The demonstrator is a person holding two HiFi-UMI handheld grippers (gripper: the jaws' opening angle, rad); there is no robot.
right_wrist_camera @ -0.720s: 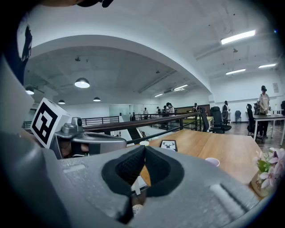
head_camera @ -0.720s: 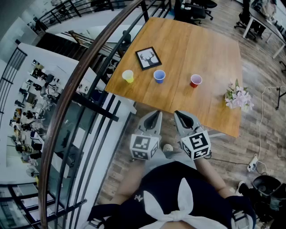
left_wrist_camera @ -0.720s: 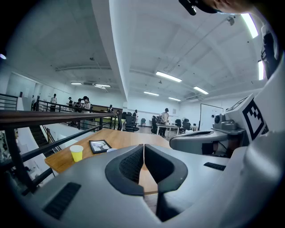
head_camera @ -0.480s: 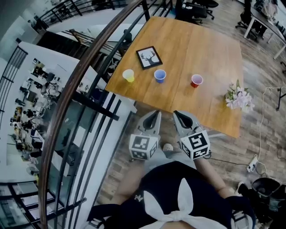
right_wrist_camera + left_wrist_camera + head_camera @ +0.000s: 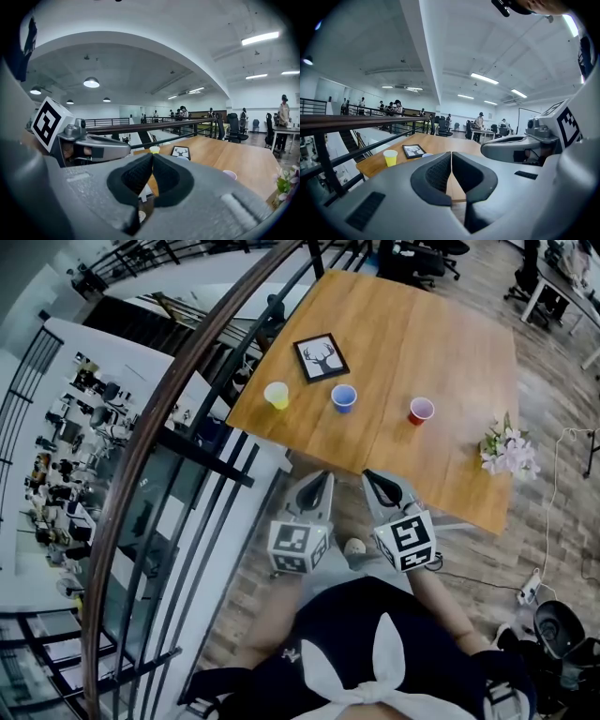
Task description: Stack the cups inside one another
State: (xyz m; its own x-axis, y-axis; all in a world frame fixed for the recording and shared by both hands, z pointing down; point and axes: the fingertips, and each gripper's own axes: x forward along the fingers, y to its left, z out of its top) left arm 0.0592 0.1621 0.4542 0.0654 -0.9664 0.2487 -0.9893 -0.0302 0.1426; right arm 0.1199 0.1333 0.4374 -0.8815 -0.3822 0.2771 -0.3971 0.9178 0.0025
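Three small cups stand apart in a row on the wooden table: a yellow cup at the left, a blue cup in the middle, a red cup at the right. My left gripper and right gripper hover side by side in front of the table's near edge, well short of the cups. Both are shut with nothing between the jaws. In the left gripper view the yellow cup shows past the closed jaws. In the right gripper view the red cup sits at the right.
A framed deer picture lies behind the yellow and blue cups. A bunch of pale flowers lies near the table's right edge. A dark railing runs along the table's left side. Office chairs and desks stand beyond the table.
The view has shifted slightly, so the table and cups sit a little higher and further right in the picture. Both grippers stay shut and in place.
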